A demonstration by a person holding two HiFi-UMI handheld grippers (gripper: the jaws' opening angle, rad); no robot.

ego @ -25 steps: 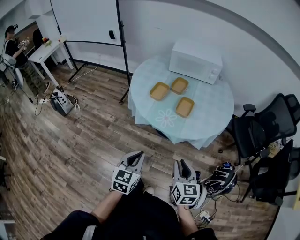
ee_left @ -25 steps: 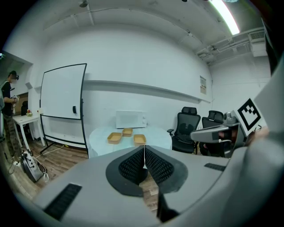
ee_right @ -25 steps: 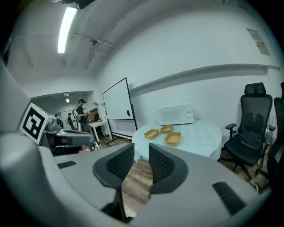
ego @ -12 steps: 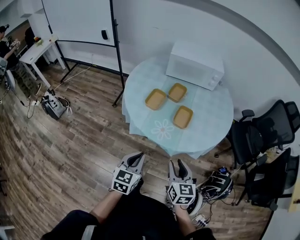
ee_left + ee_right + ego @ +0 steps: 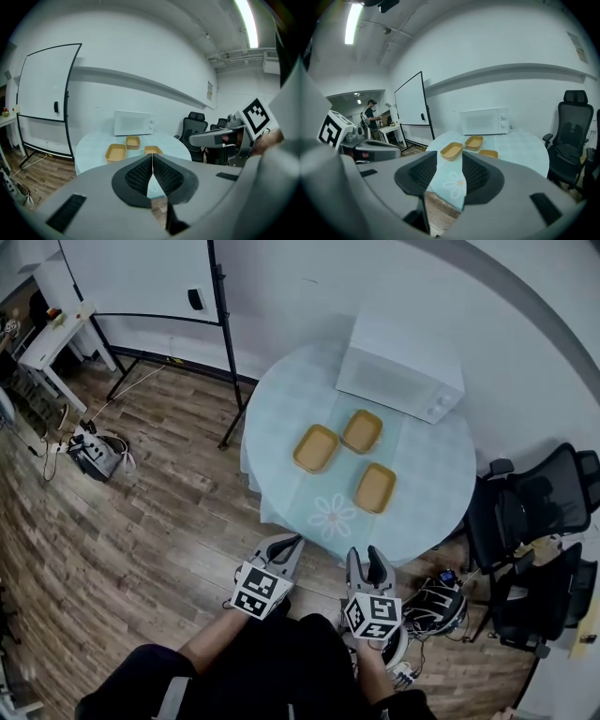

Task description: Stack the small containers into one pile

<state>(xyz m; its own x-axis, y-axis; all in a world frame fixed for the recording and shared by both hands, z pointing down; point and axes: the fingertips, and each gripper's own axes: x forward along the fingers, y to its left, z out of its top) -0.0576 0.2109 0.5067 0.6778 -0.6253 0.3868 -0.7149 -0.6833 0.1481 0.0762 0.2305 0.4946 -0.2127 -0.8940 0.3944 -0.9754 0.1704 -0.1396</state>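
Left tool (image 5: 286, 545) is shut and empty, right tool (image 5: 367, 559) has just been opening, nothing in it. The containers (image 5: 315, 448) sit close together, so a sloppy grab could shove a neighbour.

Cool, even white light fills the room, bright and without harsh glare. A ceiling strip light (image 5: 247, 23) shows in the left gripper view as a washed-out bar, and appears again in the right gripper view. In the head view the tabletop (image 5: 281, 418) throws only a soft shadow onto the wooden floor (image 5: 141, 521), and the microwave (image 5: 398, 367) looks slightly overexposed on top. All three pictures bow strongly at the edges, and both gripper views have black corners. The left gripper (image 5: 152, 158) and right gripper (image 5: 449, 165), close to their lenses, look soft, possibly out of focus, while the distant room stays fairly sharp.
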